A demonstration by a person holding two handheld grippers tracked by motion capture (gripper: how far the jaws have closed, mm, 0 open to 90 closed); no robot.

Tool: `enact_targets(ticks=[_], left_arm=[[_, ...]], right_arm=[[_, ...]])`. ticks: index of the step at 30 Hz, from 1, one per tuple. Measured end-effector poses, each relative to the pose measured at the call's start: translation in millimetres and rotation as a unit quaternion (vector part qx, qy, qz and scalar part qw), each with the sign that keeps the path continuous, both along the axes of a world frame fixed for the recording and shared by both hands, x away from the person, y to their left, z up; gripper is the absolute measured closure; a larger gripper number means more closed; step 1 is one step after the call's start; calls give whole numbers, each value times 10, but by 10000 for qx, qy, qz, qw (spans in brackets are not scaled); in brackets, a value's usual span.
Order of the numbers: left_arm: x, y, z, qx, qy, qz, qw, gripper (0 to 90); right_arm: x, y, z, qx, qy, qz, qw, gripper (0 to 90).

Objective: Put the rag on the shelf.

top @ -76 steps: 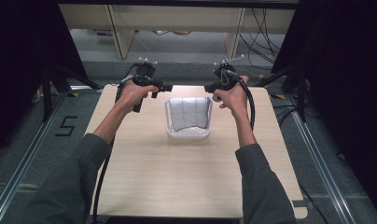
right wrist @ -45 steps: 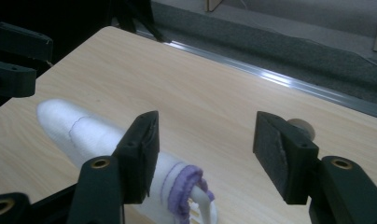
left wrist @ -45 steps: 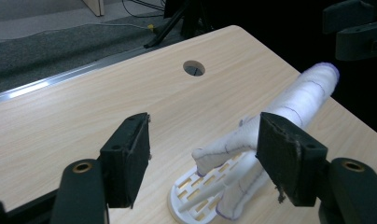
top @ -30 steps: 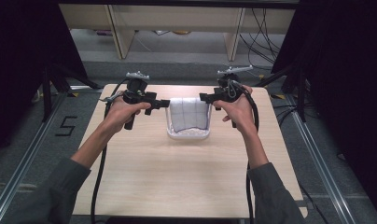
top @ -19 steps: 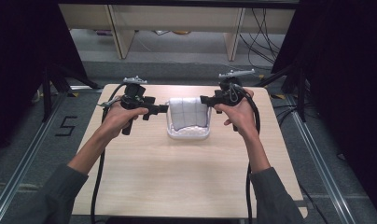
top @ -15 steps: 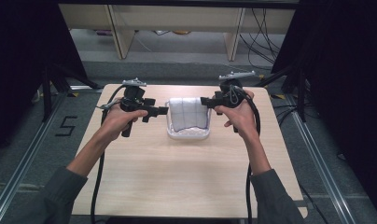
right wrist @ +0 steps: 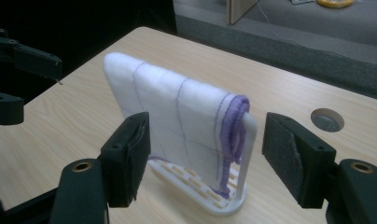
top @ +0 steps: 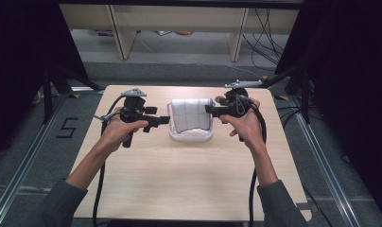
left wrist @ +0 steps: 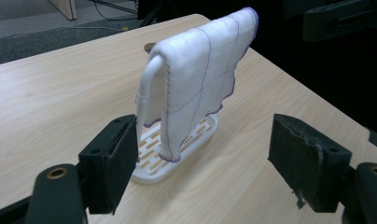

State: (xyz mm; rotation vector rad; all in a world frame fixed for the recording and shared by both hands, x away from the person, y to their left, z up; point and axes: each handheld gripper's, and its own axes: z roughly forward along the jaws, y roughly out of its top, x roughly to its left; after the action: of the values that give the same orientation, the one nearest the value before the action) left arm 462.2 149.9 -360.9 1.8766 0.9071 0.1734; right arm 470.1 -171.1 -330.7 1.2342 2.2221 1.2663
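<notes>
A: White waffle-weave cloth with purple stitched edging (top: 191, 115), draped over a white plastic hoop rack on a slotted base (top: 191, 135), mid-counter towards the far side. High view: pale wood-grain counter (top: 179, 179); left gripper (top: 161, 120) just beside the rack's left end, right gripper (top: 209, 109) just beside its right end, both pointing inward at the cloth.

B: Step in hand?

A: Judged: the approach. Both tools flank the cloth and neither touches it. It looks set up for a two-sided lift off the hoop.

B: Left gripper view?

A: Jaws stand wide apart, nothing between the pads. Cloth (left wrist: 203, 79) hangs ahead over the white tube, one scalloped purple edge down near the base (left wrist: 175, 154). The hoop's near upright is bare; fabric begins at the bend.

B: Right gripper view?

A: Jaws wide open again and holding nothing. Cloth (right wrist: 172, 116) seen end-on: a flat grid-lined panel, with a bunched purple hem (right wrist: 233, 126) at the near upright. A round grommet hole in the counter (right wrist: 327, 120) sits off to the right.

B: Next move calls for?

A: My judgement: each gripper comes in a little further until an end of the cloth sits between its pads, up near the top bar, then closes on fabric alone, not tube. The rack looks light, so a pinch that catches the hoop could drag or tip it. Lift both ends evenly.

B: Handling?

A: Soft, limp, probably double-layered over the bar; it will sag between two grips.
</notes>
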Motion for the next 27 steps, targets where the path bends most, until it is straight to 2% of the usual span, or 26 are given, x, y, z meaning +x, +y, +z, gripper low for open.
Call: enact_targets(ticks=[1, 5, 6, 8, 10, 12, 13, 14, 17, 18, 21, 23, 24, 25, 26, 27], left_arm=[[0, 0, 0, 0, 0, 0, 10000, 232], [-57, 10, -65, 56, -114, 15, 9999, 226], [-65, 16, -85, 46, -90, 3, 9999, 225], [-99, 17, -119, 42, -63, -7, 10000, 224], [-149, 22, -155, -3, -96, -109, 9999, 219], [-173, 18, -161, 2, -106, -65, 9999, 217], [-187, 20, -169, 12, -116, -132, 9998, 217], [-206, 14, -175, 21, -120, -147, 9998, 214], [-251, -4, -196, 107, -176, -156, 9997, 213], [-263, -1, -208, 118, -160, -194, 9996, 213], [-302, -4, -239, 91, -150, -244, 9995, 211], [-341, -11, -264, 98, -152, -254, 9995, 211], [-355, -10, -275, 104, -157, -311, 9993, 210], [-383, -8, -297, 51, -173, -373, 9991, 204], [-383, -8, -297, 51, -173, -373, 9991, 203], [-400, -3, -307, 64, -199, -364, 9991, 203]], right_arm=[[-14, -3, -9, 16, -53, 57, 10000, 334], [-77, 4, -23, 41, -14, 38, 10000, 334], [-85, 5, -41, 9, -60, 81, 9999, 334], [-116, 11, -54, -28, 10, 71, 10000, 331], [-149, 6, -87, 13, -62, 142, 9999, 325], [-173, 4, -92, 15, -38, 129, 9999, 324], [-184, 1, -107, 19, -46, 149, 9999, 323], [-209, -9, -124, -101, -79, 195, 9997, 323], [-235, 3, -149, -50, -85, 217, 9997, 323], [-248, -1, -156, -112, -115, 180, 9997, 323], [-289, 8, -194, -28, -158, 253, 9996, 321], [-325, 11, -210, -10, -89, 223, 9997, 318], [-309, 5, -234, -58, -252, 311, 9992, 317], [-360, 14, -243, -36, -123, 211, 9997, 317], [-360, 14, -243, -36, -123, 211, 9997, 317], [-356, 4, -265, -75, -253, 285, 9992, 317]])
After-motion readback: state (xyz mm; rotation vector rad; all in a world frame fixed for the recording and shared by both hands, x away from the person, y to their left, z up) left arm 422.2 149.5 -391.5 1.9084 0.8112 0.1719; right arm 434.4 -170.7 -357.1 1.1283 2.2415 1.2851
